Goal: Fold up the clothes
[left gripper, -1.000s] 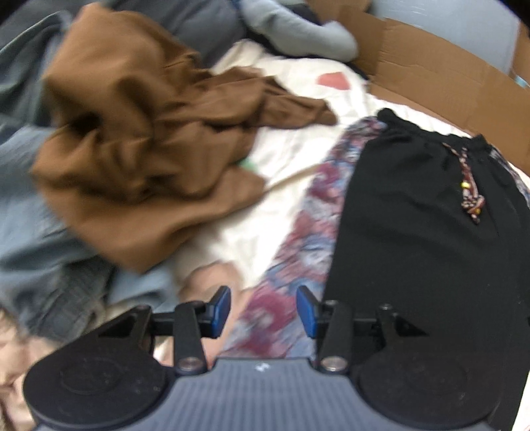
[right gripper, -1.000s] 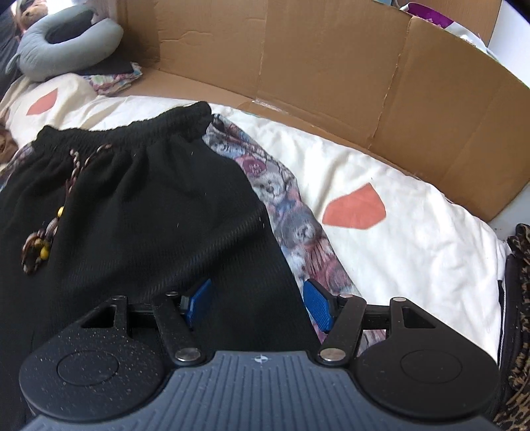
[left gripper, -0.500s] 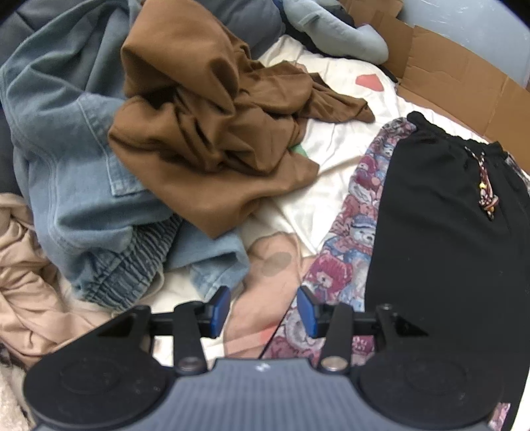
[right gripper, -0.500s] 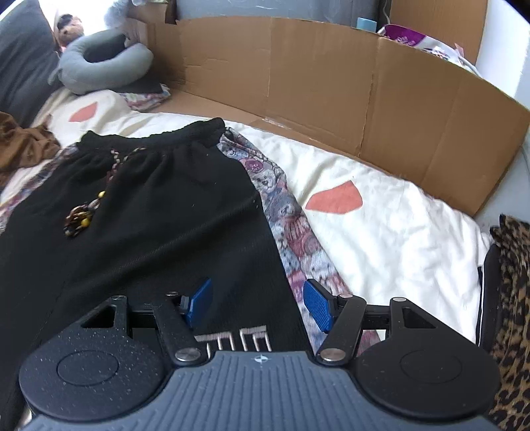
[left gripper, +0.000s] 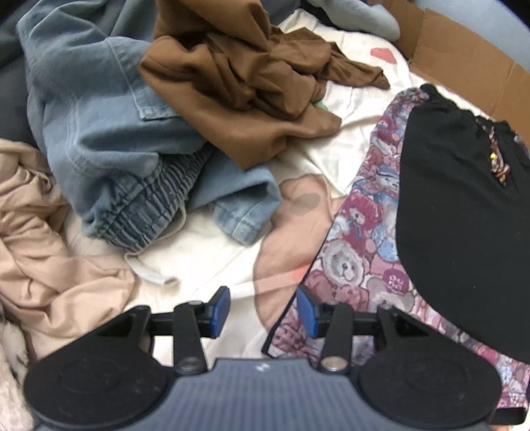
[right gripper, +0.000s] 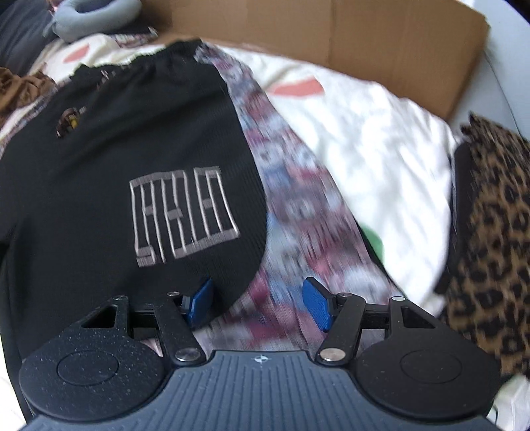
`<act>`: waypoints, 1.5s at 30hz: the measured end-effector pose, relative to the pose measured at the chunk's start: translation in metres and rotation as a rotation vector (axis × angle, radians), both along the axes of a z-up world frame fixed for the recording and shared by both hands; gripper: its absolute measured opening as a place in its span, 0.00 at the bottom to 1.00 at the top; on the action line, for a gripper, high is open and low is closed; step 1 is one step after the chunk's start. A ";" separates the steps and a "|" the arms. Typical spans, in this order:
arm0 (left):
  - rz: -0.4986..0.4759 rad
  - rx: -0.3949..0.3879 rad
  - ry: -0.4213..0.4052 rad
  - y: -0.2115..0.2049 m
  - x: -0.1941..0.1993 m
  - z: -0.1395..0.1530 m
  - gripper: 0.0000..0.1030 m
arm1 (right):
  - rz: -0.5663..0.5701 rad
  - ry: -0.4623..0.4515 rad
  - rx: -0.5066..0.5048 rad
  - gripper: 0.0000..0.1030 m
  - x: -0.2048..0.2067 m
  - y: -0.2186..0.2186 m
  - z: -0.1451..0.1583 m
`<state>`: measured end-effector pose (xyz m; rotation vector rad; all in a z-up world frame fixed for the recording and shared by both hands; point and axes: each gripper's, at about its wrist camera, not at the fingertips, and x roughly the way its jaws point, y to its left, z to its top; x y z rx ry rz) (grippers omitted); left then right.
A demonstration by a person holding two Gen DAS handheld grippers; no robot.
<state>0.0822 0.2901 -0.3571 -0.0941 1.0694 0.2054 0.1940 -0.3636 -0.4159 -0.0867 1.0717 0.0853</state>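
Left gripper [left gripper: 258,310]: blue ribbed pads parted, nothing between them; it hangs over the cream bed sheet [left gripper: 212,252], soft cotton with salmon-pink patches.

Just right of it, one teddy-bear print garment [left gripper: 357,265], flat, maroon, pink and blue, dark-bound hem. On top of that, one pair of black ribbed-knit trousers [left gripper: 463,232], laid flat, gathered elastic waist at the far end, one braided, beaded drawstring [left gripper: 497,162].

Right gripper [right gripper: 258,306]: pads spread wide, holding nothing, over the curved edge where the black knit meets the bear print. One grey outlined block-letter logo [right gripper: 182,215] sits on the black knit near that edge. Bear print here is motion-blurred.

Left of the sheet: one crumpled beige garment [left gripper: 43,238], thin and drapey. Beyond it, one pale blue denim piece [left gripper: 109,132], heavy, stitched pocket, shirred elastic band. Further, one rumpled brown garment [left gripper: 251,79], smooth weave, deep folds.

Right side: one leopard-print fabric [right gripper: 490,238], heaped.

Farthest: corrugated brown cardboard wall [right gripper: 331,33], creased panels; one grey neck pillow [right gripper: 96,15], curved.
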 end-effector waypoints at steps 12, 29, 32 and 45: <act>0.001 -0.064 0.018 0.001 -0.016 -0.017 0.35 | -0.065 0.062 -0.011 0.64 -0.031 -0.018 -0.004; -0.019 -0.139 -0.037 0.012 -0.029 -0.012 0.12 | -0.063 0.050 -0.053 0.58 -0.046 -0.009 0.013; -0.040 -0.139 -0.031 0.013 -0.027 -0.012 0.12 | -0.024 0.036 -0.037 0.58 -0.049 0.001 0.017; -0.054 -0.178 -0.019 0.018 -0.027 -0.028 0.19 | 0.131 0.070 0.089 0.59 -0.060 0.049 0.008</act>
